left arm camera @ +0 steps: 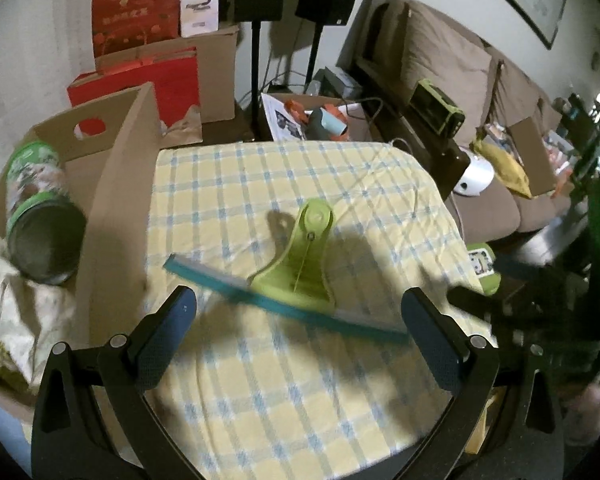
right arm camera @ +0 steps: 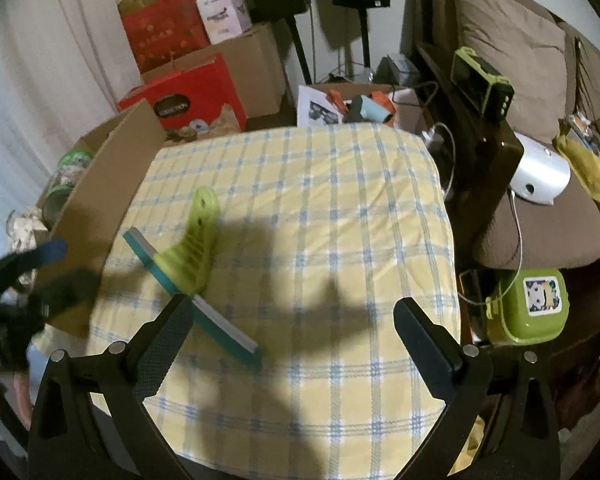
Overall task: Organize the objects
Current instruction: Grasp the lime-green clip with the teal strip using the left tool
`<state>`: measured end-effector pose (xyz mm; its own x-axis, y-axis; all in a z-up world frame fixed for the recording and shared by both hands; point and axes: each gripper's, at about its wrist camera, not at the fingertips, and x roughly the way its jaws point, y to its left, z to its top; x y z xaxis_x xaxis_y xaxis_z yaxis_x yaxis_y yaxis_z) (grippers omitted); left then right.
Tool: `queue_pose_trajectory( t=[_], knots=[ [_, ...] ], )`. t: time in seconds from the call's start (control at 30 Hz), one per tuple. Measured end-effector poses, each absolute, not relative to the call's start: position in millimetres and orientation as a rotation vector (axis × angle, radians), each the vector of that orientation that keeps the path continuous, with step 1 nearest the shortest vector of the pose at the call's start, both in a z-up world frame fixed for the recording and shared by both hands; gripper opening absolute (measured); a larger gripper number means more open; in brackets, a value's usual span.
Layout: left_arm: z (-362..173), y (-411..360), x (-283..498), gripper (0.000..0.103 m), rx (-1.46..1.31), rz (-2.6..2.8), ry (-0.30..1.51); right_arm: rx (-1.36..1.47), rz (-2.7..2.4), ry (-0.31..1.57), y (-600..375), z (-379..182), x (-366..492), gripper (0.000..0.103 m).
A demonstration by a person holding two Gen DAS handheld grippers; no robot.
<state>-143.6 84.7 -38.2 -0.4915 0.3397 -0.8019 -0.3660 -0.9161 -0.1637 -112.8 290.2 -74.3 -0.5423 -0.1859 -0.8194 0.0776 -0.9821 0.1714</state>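
Observation:
A green squeegee (left arm camera: 300,268) with a teal blade lies flat on the yellow checked tablecloth (left arm camera: 300,176). My left gripper (left arm camera: 300,316) is open, its fingers on either side of the blade ends, just short of it. In the right wrist view the squeegee (right arm camera: 188,256) lies left of centre, its blade reaching past the left fingertip of my open right gripper (right arm camera: 294,320), which holds nothing. The left gripper (right arm camera: 40,276) shows at that view's left edge. A green canister (left arm camera: 40,208) lies inside the cardboard box (left arm camera: 116,200) left of the table.
A crumpled cloth (left arm camera: 8,304) lies in the box with the canister. Red cartons (right arm camera: 192,92) and speaker stands (left arm camera: 256,60) stand behind the table. A brown sofa (right arm camera: 540,208) is on the right, with a green lunch box (right arm camera: 528,308) below the table's right edge.

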Motion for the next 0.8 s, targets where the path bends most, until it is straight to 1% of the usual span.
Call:
queue_pose_trajectory(
  t=[0.03,0.17,0.23,0.37,0.43,0.47,0.53,0.67,0.73,0.77,0.8],
  knots=[
    [-41,89,-150,0.102,-1.283,2.411,0.048,1.425,-2.622,-0.178,291,-77,-113,0.098],
    [-50,101,-171,0.102,-1.299,2.413,0.045,1.449,-2.606,-0.157,291,-86,-114,0.084],
    [-54,105,-180,0.102,-1.297,2.402,0.035,1.449,-2.591,-0.148,288,-90,-113,0.081],
    [-66,119,-197,0.101,-1.301,2.387,0.070,1.455,-2.561,-0.158,283,-98,-112,0.075],
    [-71,124,-203,0.093,-1.309,2.381,0.078,1.461,-2.539,-0.177,282,-102,-112,0.071],
    [-75,127,-207,0.091,-1.318,2.367,0.082,1.464,-2.534,-0.182,281,-103,-113,0.069],
    [-80,133,-211,0.084,-1.324,2.352,0.095,1.467,-2.530,-0.184,281,-106,-113,0.069],
    [-96,145,-218,0.074,-1.351,2.326,0.155,1.476,-2.522,-0.190,283,-108,-114,0.069],
    [-104,151,-221,0.061,-1.373,2.314,0.172,1.479,-2.521,-0.189,284,-110,-114,0.069],
    [-107,153,-222,0.057,-1.384,2.311,0.183,1.480,-2.519,-0.190,284,-111,-115,0.069],
    [-109,155,-223,0.049,-1.391,2.310,0.193,1.480,-2.516,-0.192,285,-112,-114,0.069]
  ],
)
